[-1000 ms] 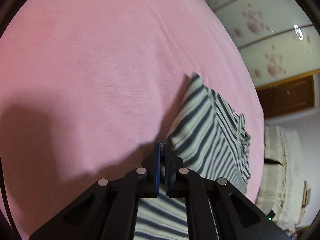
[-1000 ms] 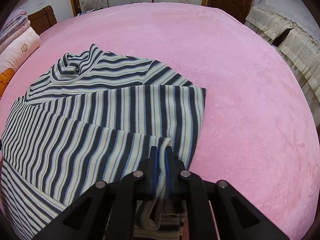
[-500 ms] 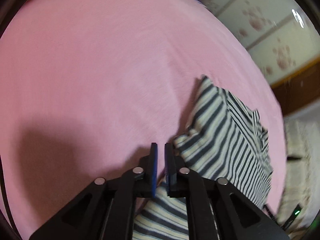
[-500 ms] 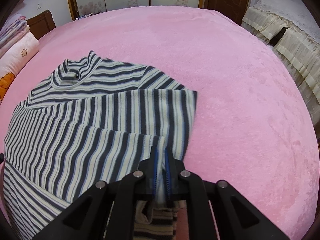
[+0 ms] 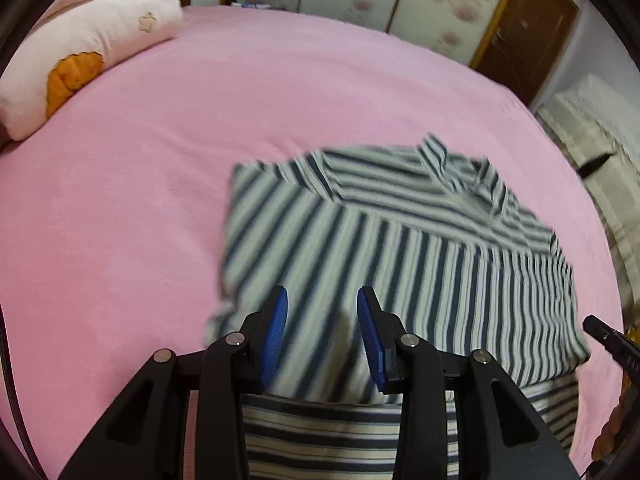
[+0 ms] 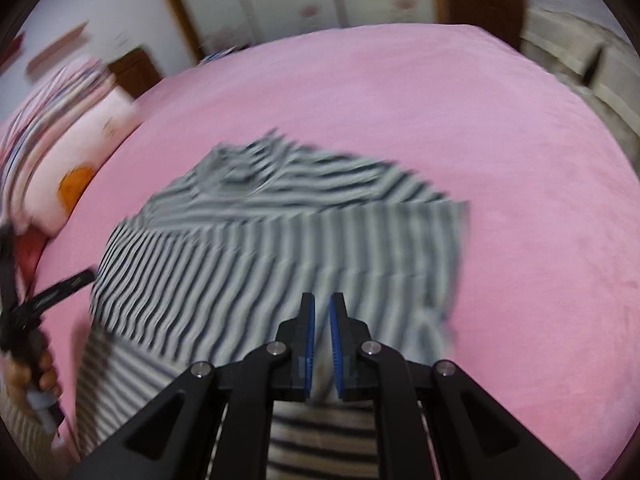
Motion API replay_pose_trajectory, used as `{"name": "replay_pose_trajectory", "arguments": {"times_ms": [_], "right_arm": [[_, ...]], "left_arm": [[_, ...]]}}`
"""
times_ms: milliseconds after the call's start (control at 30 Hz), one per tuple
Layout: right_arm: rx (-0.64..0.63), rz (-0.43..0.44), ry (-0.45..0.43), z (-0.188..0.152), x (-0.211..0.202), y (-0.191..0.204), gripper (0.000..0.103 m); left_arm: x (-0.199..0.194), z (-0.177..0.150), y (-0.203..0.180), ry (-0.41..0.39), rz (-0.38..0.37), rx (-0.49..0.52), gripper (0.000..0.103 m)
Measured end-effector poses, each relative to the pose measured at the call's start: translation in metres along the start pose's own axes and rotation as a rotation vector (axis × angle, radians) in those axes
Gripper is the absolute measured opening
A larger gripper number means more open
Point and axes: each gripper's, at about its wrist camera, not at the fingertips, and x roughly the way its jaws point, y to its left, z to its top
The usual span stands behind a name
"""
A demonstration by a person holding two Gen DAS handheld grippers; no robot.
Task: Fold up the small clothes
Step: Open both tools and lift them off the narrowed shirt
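The striped top (image 5: 400, 248), a soft knit in dark grey and cream bands, lies in the middle of the left wrist frame on the pink bedspread (image 5: 160, 200). Its ribbed high collar points to the upper right, and a folded-over panel lies across the body, so its stripes run at an angle to those underneath. The bedspread is a short, fuzzy plush with a rounded edge.

The left gripper (image 5: 320, 320), black with ridged blue pads, hangs over the near hem; its jaws are opening and nothing is between them. The right gripper (image 6: 322, 320) has its blue pads drawn close, pinching pale cloth of the top at the lower centre of its blurred frame.

A plump pink pillow (image 5: 80, 48) with an orange patch sits upper left.
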Motion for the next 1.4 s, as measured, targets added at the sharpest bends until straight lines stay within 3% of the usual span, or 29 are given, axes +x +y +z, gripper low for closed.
{"name": "replay_pose_trajectory", "arguments": {"times_ms": [100, 200, 333, 467, 767, 867, 1033, 1167, 1400], "right_arm": [[-0.103, -0.037, 0.042, -0.018, 0.017, 0.025, 0.008], [-0.130, -0.097, 0.078, -0.033, 0.029, 0.021, 0.008], [-0.083, -0.149, 0.079, -0.040, 0.028, -0.005, 0.007], [-0.011, -0.130, 0.069, -0.039, 0.014, -0.024, 0.007], [0.031, -0.097, -0.046, -0.054, -0.064, -0.013, 0.008], [0.036, -0.092, -0.093, -0.070, -0.103, -0.004, 0.008], [0.056, -0.059, -0.096, -0.100, -0.149, 0.010, 0.016], [0.027, -0.086, -0.175, -0.136, -0.194, 0.025, 0.026], [-0.082, -0.104, -0.246, -0.194, -0.249, 0.050, 0.026]], "left_arm": [[0.017, -0.009, 0.002, 0.034, 0.033, -0.004, 0.035], [0.027, -0.018, 0.010, 0.044, 0.036, 0.007, 0.035], [0.027, -0.021, 0.006, 0.031, 0.045, 0.072, 0.037], [0.017, -0.019, 0.000, 0.011, 0.063, 0.095, 0.041], [-0.100, -0.035, 0.011, -0.166, 0.080, 0.022, 0.077], [-0.138, -0.049, 0.013, -0.188, 0.107, 0.026, 0.089], [-0.201, -0.086, 0.016, -0.195, 0.158, 0.042, 0.092], [-0.236, -0.123, 0.017, -0.193, 0.181, 0.084, 0.098], [-0.275, -0.194, 0.029, -0.198, 0.086, 0.096, 0.098]]}}
